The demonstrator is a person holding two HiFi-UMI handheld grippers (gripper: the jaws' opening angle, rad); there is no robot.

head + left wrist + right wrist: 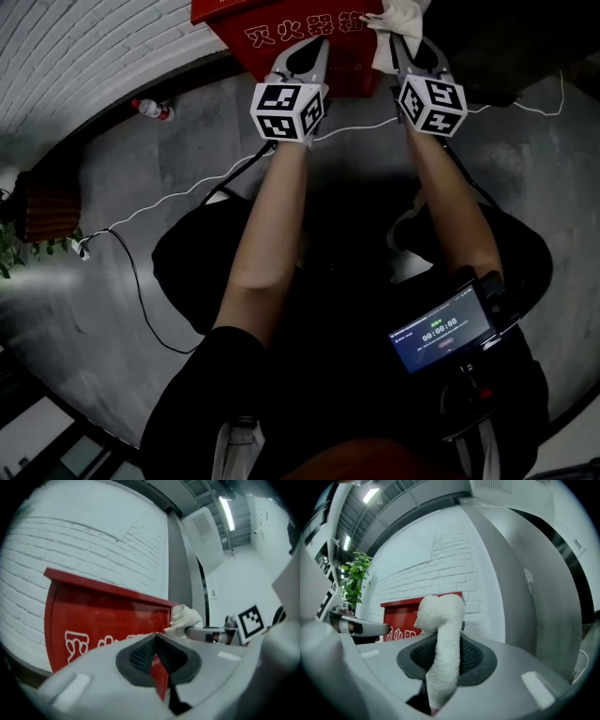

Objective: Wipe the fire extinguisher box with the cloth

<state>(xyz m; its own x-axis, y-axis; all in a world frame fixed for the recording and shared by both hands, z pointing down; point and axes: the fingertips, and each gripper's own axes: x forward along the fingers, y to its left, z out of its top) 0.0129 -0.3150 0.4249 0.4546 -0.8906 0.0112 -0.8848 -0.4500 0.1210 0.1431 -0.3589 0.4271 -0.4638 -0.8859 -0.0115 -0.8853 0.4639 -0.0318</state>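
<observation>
A red fire extinguisher box (281, 33) with white characters stands on the floor against a white brick wall; it also fills the left gripper view as the red box (103, 620). My left gripper (309, 45) is shut and empty, its tips close to the box's front. My right gripper (401, 37) is shut on a white cloth (398, 23), held at the box's top right corner. In the right gripper view the cloth (440, 644) hangs out of the jaws with the box (401, 616) behind it. The cloth (186, 618) also shows in the left gripper view.
A plastic bottle (150, 109) lies on the grey floor to the left. A white cable (178, 197) and a black cable (141, 291) run across the floor. A potted plant (37, 220) stands at far left. A phone (441, 330) is mounted on the person's chest.
</observation>
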